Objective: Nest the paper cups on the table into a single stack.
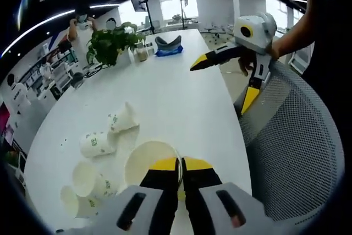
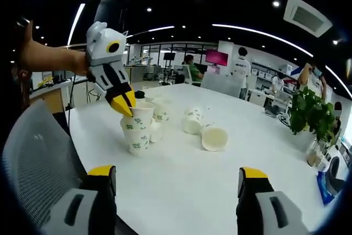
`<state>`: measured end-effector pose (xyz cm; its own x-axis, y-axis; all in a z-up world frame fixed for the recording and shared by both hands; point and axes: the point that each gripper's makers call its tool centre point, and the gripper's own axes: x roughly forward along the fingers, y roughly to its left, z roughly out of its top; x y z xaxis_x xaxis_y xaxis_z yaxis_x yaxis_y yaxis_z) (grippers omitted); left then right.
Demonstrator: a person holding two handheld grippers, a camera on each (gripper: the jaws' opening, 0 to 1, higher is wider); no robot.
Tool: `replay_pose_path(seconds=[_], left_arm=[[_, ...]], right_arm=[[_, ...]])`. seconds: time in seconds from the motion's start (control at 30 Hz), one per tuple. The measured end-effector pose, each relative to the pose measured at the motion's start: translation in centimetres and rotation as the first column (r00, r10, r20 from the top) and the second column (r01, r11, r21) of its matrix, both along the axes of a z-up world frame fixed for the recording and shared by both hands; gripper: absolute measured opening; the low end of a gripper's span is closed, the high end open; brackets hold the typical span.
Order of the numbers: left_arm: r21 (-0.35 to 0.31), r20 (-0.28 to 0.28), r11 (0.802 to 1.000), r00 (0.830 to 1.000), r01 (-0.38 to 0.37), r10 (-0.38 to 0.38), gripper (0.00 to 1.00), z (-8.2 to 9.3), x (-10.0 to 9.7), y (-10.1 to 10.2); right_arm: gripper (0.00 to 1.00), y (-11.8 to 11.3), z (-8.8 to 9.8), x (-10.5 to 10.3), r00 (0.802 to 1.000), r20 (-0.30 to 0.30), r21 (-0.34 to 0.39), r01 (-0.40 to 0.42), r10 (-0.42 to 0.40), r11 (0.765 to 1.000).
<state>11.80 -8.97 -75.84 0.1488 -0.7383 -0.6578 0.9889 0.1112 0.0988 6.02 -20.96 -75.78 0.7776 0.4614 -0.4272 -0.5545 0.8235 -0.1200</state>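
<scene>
Long white surface (image 2: 220,180) in an open office (potted plant (image 1: 113,42) at one end); left gripper (image 1: 180,163) pinches a paper cup (image 1: 146,160), right gripper (image 2: 179,182) fingers spread

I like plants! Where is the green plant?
In the left gripper view the plant stands at the table's far end, upper left, beside a blue thing.

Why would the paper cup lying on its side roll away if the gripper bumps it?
The cup lying on its side rests on its round wall on the smooth white table, so a nudge would probably roll it, likely curving since it tapers. It looks empty and thin, so probably light and easily squashed.
</scene>
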Motion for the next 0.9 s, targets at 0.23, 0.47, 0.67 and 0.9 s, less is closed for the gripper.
replay_pose_path(seconds=[0.23, 0.47, 0.67, 0.9], left_arm=[[0.003, -0.057, 1.000, 0.998, -0.017, 0.017, 0.00, -0.9, -0.4, -0.1], [-0.007, -0.087, 1.000, 0.996, -0.011, 0.011, 0.01, -1.3, -0.8, -0.4], [-0.009, -0.103, 1.000, 0.995, -0.004, 0.003, 0.01, -1.3, -0.8, -0.6], [0.006, -0.149, 1.000, 0.989, 0.016, -0.015, 0.02, -2.0, -1.4, -0.6]], right_arm=[[0.93, 0.1, 0.1, 0.0, 1.000, -0.001, 0.000, 0.003, -0.003, 1.000], [0.93, 0.0, 0.0, 0.0, 1.000, -0.002, 0.000, 0.005, -0.005, 1.000], [0.93, -0.2, -0.1, 0.1, 1.000, -0.003, -0.002, 0.006, -0.006, 1.000], [0.92, -0.1, -0.2, 0.0, 1.000, -0.010, -0.008, 0.002, -0.002, 1.000]])
